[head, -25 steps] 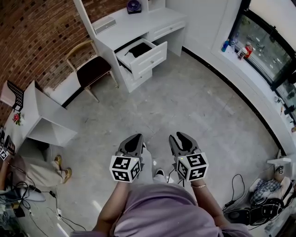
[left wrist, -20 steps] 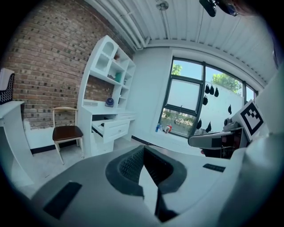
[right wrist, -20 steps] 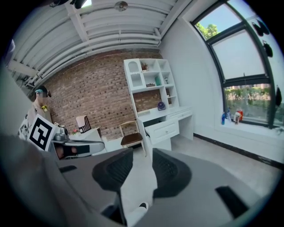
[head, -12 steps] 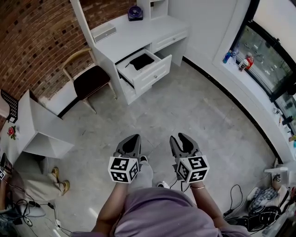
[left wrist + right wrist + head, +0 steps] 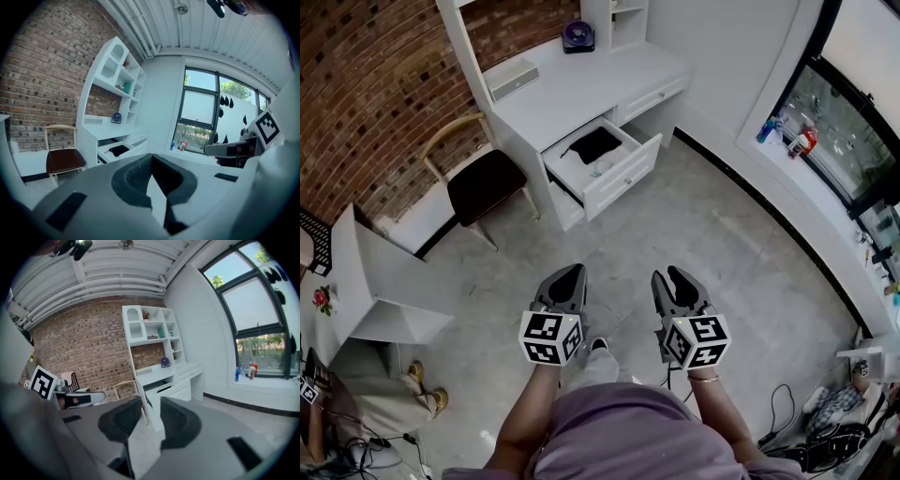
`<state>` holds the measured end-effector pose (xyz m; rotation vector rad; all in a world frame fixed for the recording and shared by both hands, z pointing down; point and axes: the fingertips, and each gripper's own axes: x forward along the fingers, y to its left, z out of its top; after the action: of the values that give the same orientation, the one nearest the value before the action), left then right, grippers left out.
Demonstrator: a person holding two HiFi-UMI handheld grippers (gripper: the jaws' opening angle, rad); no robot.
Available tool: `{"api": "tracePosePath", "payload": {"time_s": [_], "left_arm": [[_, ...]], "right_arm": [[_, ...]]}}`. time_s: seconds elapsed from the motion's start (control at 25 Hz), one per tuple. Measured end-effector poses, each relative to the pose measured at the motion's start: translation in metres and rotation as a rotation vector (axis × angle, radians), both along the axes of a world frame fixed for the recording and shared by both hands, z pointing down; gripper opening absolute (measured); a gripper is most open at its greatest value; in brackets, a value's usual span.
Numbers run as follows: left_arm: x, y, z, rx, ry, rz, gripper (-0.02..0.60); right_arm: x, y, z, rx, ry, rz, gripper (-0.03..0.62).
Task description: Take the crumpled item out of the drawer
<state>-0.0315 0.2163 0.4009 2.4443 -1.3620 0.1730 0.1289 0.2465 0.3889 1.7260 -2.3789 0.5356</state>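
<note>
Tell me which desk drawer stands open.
The drawer beside the chair, pulled out with a dark item inside; the narrow drawer on its right is shut.

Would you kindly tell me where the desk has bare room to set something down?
The desktop is bare from the grey box to its right end, before the purple object. The open drawer holds the black crumpled item.

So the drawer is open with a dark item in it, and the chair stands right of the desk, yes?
Not quite. The chair stands left of the desk, as the head view shows. The drawer is open, with the dark item in it.
</note>
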Motion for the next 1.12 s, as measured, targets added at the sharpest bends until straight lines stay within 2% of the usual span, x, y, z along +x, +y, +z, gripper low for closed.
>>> {"api": "tracePosePath", "payload": {"time_s": [0.28, 0.52, 1.12], "left_arm": [[-0.018, -0.049, -0.003, 0.006, 0.014, 0.016, 0.002], [-0.018, -0.081, 0.001, -0.002, 0.024, 0.011, 0.002], [-0.006, -0.203, 0.011, -0.009, 0.000, -0.048, 0.002]], "right_arm": [[-0.011, -0.046, -0.006, 0.018, 0.006, 0.050, 0.117], [-0.011, -0.081, -0.005, 0.016, 0.016, 0.052, 0.112], [0.007, -0.224, 0.007, 0.010, 0.026, -0.037, 0.110]]}}
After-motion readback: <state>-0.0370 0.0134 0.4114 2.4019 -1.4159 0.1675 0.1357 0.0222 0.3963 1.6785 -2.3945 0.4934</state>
